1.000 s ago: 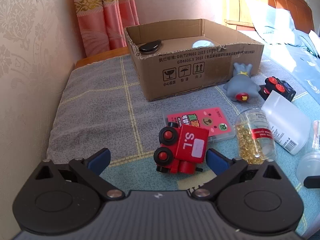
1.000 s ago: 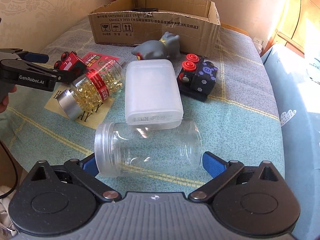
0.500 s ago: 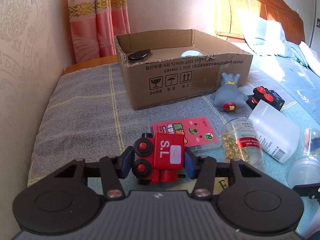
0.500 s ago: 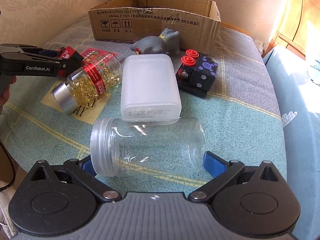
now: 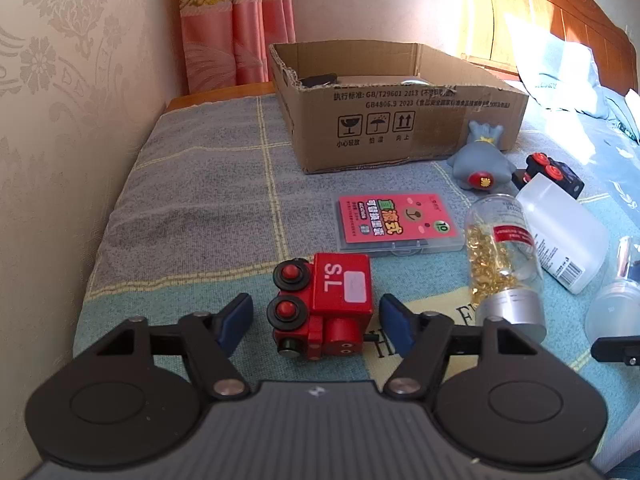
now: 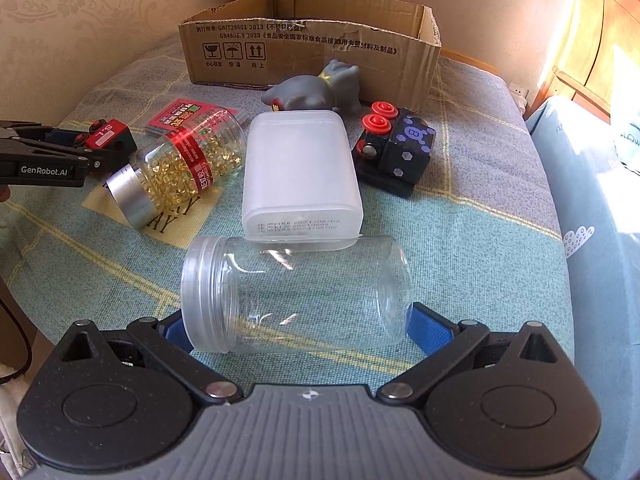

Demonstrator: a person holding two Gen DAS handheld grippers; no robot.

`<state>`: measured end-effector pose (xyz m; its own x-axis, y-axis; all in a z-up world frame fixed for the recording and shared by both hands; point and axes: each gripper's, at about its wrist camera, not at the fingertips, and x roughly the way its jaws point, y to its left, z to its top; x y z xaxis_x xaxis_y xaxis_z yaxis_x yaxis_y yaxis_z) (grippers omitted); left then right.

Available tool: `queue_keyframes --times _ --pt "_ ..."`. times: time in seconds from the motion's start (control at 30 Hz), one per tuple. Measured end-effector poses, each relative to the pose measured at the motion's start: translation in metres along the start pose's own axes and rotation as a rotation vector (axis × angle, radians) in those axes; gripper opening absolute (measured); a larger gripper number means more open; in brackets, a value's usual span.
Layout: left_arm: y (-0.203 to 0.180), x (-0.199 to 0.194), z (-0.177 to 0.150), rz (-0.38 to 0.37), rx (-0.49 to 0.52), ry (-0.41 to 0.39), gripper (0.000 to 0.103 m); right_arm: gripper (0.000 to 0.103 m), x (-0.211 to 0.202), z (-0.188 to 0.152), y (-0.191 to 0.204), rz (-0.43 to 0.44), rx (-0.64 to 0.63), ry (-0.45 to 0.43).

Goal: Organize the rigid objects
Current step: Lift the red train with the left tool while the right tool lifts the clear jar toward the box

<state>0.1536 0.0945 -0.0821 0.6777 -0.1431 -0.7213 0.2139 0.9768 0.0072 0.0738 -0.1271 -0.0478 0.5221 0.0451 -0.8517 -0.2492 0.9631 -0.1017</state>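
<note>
Left tool (image 5: 316,318) sits level and open, straddling the red toy train (image 5: 326,304) without contact. Right tool (image 6: 296,330) sits low and open around the clear jar (image 6: 296,292).

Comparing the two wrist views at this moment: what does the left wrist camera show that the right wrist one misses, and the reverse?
Left wrist only: the open left claw straddling the red toy train, with gaps either side, plus a dark item inside the cardboard box.
Right wrist only: the open right claw around the whole clear empty jar, and a wall socket.
Both: box, grey toy, capsule jar, white container, black toy train.
</note>
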Motion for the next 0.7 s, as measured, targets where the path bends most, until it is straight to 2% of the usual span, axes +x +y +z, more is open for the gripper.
queue_keyframes --times 0.1,0.27,0.37,0.43,0.5,0.57,0.7 --pt "0.0026 0.0032 -0.0006 0.007 -0.019 0.001 0.088 0.103 -0.0002 -0.0007 0.0001 -0.001 0.002 -0.005" --pt "0.0032 0.0048 -0.0010 0.007 -0.025 -0.003 0.089 0.103 0.0004 0.0002 0.0007 -0.005 0.006 -0.003" --pt "0.0014 0.0035 -0.0021 -0.007 -0.022 -0.008 0.083 0.103 0.0007 0.0018 0.0018 -0.011 0.014 0.006" --pt "-0.0003 0.0015 -0.0015 -0.014 -0.013 -0.013 0.074 0.103 0.0006 0.0034 0.0025 -0.007 0.022 0.013" --pt "-0.0015 0.0001 -0.0001 -0.022 -0.006 -0.012 0.061 0.103 -0.0013 0.0041 0.0052 -0.005 0.020 0.003" --pt "-0.0020 -0.0006 0.0010 -0.024 -0.004 -0.010 0.056 0.102 -0.0032 0.0051 0.0078 -0.013 0.017 -0.007" --pt "-0.0013 -0.0009 0.0010 -0.027 -0.002 -0.003 0.055 0.102 -0.0084 0.0084 0.0091 -0.027 0.024 -0.030"
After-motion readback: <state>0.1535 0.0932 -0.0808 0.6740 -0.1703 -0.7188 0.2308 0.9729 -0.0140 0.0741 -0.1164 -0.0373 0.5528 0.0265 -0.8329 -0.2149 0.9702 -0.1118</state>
